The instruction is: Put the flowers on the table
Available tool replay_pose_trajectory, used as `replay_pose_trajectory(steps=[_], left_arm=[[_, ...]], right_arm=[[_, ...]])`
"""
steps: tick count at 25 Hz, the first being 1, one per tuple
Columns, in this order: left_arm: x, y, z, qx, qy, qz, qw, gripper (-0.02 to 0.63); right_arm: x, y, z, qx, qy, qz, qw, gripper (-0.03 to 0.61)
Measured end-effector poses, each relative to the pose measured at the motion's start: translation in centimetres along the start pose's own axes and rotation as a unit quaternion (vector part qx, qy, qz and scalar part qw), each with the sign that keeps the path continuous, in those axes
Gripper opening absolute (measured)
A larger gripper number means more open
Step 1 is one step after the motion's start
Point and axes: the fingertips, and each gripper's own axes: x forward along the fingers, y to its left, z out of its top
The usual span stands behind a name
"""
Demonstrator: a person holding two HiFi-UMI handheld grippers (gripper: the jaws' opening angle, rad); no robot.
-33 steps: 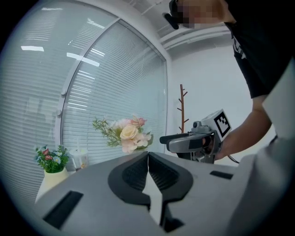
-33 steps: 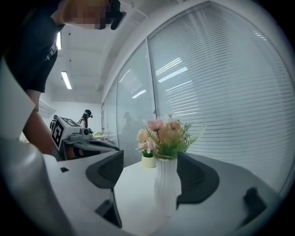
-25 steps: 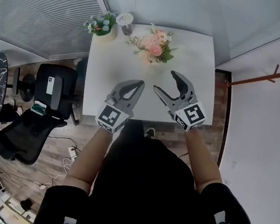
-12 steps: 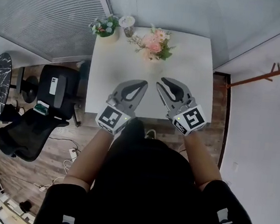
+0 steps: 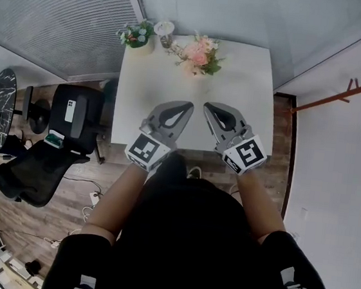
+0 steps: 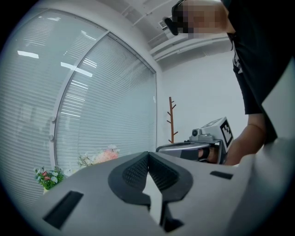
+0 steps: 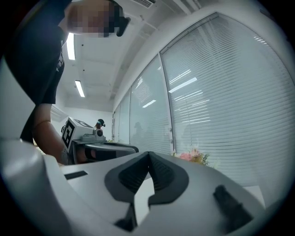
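Note:
A pink and peach flower bunch [image 5: 198, 54] stands at the far side of the white table [image 5: 250, 97], also seen in the left gripper view [image 6: 102, 156] and the right gripper view [image 7: 192, 156]. A smaller bunch of blue and white flowers [image 5: 136, 34] sits at the table's far left corner. My left gripper [image 5: 186, 106] hovers over the near table edge, shut and holding nothing. Beside it, my right gripper [image 5: 208, 107] is shut too, with nothing between its jaws. Both are well short of the flowers.
A small white pot [image 5: 163, 28] stands between the two bunches. A black office chair [image 5: 69, 118] sits left of the table, with another chair [image 5: 25, 171] nearer. A brown coat stand [image 5: 351, 92] is on the right. Window blinds line the far wall.
My right gripper's jaws have gone from wide open to shut, empty. Both grippers shifted slightly; the view moved so the table sits a little higher.

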Motion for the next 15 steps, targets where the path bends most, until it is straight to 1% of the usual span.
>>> replay_pose_trajectory(steps=[15], left_arm=[[0.45,-0.27,-0.08,-0.001,0.002,-0.01,0.9999,0.012]], right_arm=[[-0.64,-0.72,-0.24,0.003,0.004,-0.017,1.0,0.02]])
